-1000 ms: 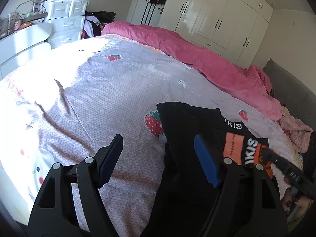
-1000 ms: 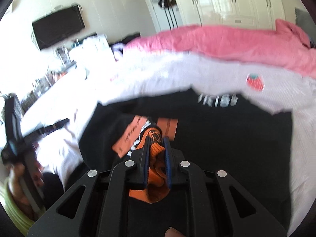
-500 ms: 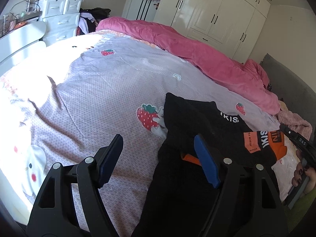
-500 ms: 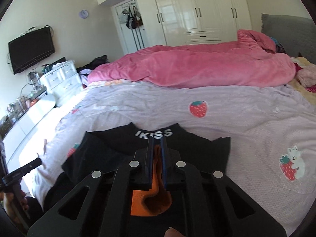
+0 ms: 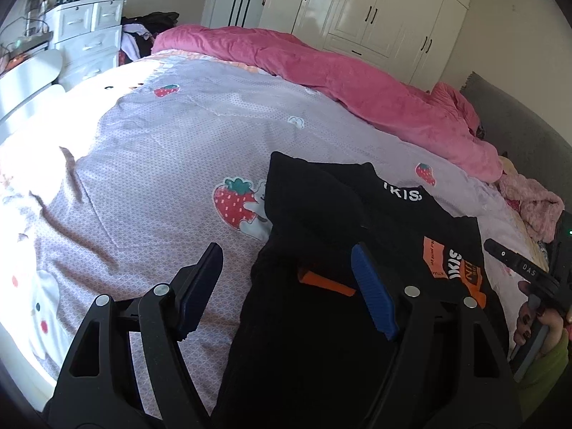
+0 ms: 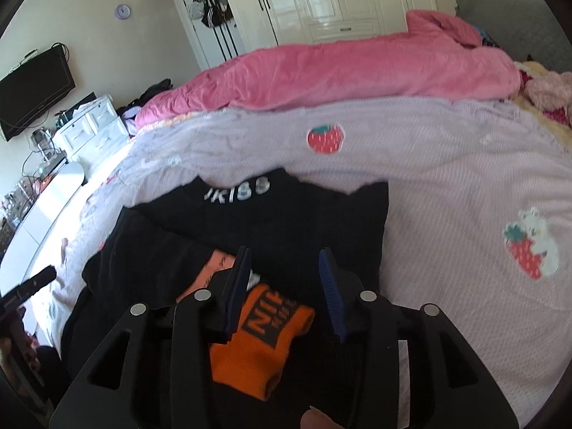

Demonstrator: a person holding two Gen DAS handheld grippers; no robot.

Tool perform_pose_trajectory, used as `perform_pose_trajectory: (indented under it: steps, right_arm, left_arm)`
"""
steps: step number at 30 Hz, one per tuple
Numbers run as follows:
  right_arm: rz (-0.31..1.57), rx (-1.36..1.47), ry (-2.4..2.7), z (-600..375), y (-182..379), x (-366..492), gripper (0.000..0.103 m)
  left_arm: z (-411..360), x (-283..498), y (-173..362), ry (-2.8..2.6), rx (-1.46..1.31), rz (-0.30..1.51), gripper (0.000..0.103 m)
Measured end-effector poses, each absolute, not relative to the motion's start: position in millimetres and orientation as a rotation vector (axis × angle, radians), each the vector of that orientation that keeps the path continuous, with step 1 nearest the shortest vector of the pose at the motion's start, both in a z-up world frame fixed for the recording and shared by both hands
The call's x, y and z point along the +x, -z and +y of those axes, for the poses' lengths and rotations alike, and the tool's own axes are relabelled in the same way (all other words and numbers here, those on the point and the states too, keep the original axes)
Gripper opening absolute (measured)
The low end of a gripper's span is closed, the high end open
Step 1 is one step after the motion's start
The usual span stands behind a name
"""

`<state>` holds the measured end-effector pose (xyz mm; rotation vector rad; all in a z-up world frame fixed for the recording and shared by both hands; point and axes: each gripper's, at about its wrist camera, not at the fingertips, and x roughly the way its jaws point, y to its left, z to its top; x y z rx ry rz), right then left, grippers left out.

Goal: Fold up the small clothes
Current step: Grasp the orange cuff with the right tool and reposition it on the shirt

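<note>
From the left wrist, the left gripper point(image 5: 286, 279) hangs with its blue-padded jaws wide apart, gripping nothing, over the left edge of the black cotton garment with orange printed panels point(image 5: 343, 214), which lies on the lilac strawberry-print bedsheet point(image 5: 150, 164). A rumpled pink duvet point(image 5: 339, 78) lies beyond.

From the right wrist, the right gripper point(image 6: 284, 271) is spread open above the garment's orange folded cuff point(image 6: 261, 343), nothing clamped.

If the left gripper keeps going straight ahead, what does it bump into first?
Probably the black sweatshirt with white lettering lying on the lilac strawberry-print bedsheet. The open left gripper points at its near edge, though depth is hard to judge.
</note>
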<state>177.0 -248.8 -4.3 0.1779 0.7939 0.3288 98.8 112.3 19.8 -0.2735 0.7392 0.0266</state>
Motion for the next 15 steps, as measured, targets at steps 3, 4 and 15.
perform_pose_trajectory:
  steps: [3, 4, 15]
  right_arm:
    - [0.858, 0.173, -0.367, -241.0, 20.7, 171.5, 0.043]
    - [0.869, 0.156, -0.369, -237.4, 24.8, 169.8, 0.049]
    - [0.906, 0.082, -0.274, -229.3, 41.2, 174.2, 0.065]
  left_arm:
    - [98.9, 110.6, -23.5, -0.009, -0.245, 0.745, 0.067]
    - [92.3, 117.2, -25.7, -0.002, -0.226, 0.749, 0.067]
    - [52.1, 169.0, -6.8, 0.037, -0.115, 0.812, 0.067]
